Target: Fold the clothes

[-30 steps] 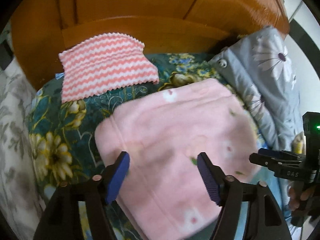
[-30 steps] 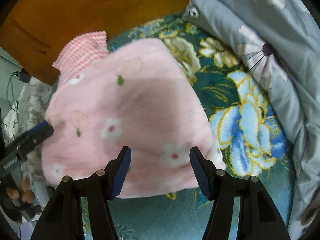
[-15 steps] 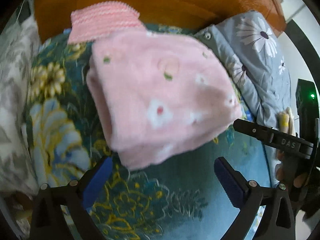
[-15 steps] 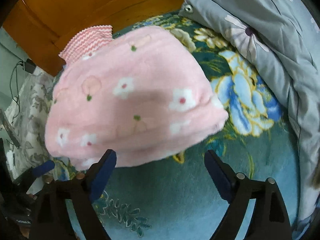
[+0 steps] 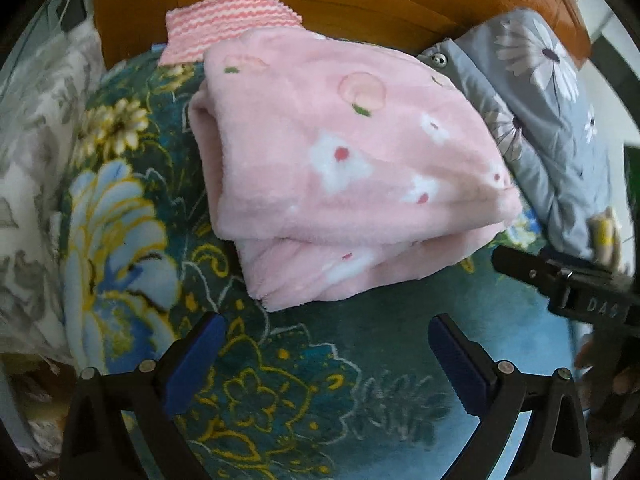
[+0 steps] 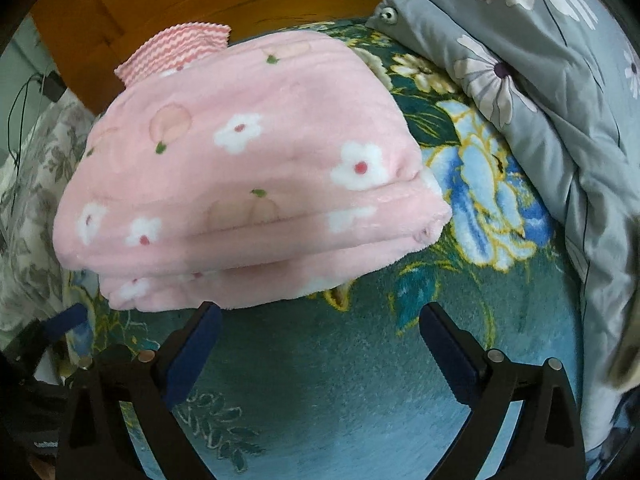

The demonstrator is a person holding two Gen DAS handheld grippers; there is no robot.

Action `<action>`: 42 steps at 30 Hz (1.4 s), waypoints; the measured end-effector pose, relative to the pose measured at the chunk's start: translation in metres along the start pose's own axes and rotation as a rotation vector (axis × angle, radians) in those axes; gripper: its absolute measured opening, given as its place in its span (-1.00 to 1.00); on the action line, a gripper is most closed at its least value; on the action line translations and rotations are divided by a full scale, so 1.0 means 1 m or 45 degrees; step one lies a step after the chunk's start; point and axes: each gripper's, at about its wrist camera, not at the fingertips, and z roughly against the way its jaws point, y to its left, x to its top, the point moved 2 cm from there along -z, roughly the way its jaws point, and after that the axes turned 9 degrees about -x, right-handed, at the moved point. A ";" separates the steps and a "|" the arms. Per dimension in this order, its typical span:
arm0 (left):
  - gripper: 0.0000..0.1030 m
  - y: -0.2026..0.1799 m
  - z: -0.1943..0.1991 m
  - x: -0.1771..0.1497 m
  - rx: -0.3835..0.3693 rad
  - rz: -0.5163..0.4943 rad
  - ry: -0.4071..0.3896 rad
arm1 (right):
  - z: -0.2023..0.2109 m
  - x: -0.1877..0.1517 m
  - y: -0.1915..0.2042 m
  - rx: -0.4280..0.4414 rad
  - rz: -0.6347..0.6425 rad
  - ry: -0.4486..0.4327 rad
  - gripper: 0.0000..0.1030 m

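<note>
A pink fleece garment (image 5: 344, 168) with white flowers lies folded in a thick stack on the teal floral bedspread (image 5: 304, 380). The same pink garment (image 6: 248, 176) fills the middle of the right wrist view. My left gripper (image 5: 326, 340) is open just short of the stack's near edge, holding nothing. My right gripper (image 6: 318, 328) is open too, its blue pads level with the stack's front fold, empty. The right gripper's black finger (image 5: 560, 280) shows at the right edge of the left wrist view.
A pink-and-white zigzag cloth (image 5: 228, 28) lies behind the stack against the wooden headboard (image 5: 360, 0). A grey daisy-print quilt (image 6: 560, 80) is bunched along the right. A pale floral fabric (image 5: 32, 160) lies at the left.
Both grippers have let go of the pink garment, opened wide and drawn back toward me. The garment now rests folded over on the bedspread.
</note>
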 end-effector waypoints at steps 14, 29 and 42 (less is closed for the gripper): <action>1.00 -0.016 0.007 0.007 0.140 -0.132 -0.115 | -0.001 -0.005 0.010 -0.029 0.108 -0.018 0.93; 1.00 -0.008 0.014 0.008 0.193 -0.069 -0.199 | -0.001 -0.010 0.017 -0.039 0.138 -0.028 0.93; 1.00 0.000 -0.011 -0.008 0.241 -0.031 -0.110 | -0.002 -0.025 0.013 -0.051 0.131 -0.001 0.93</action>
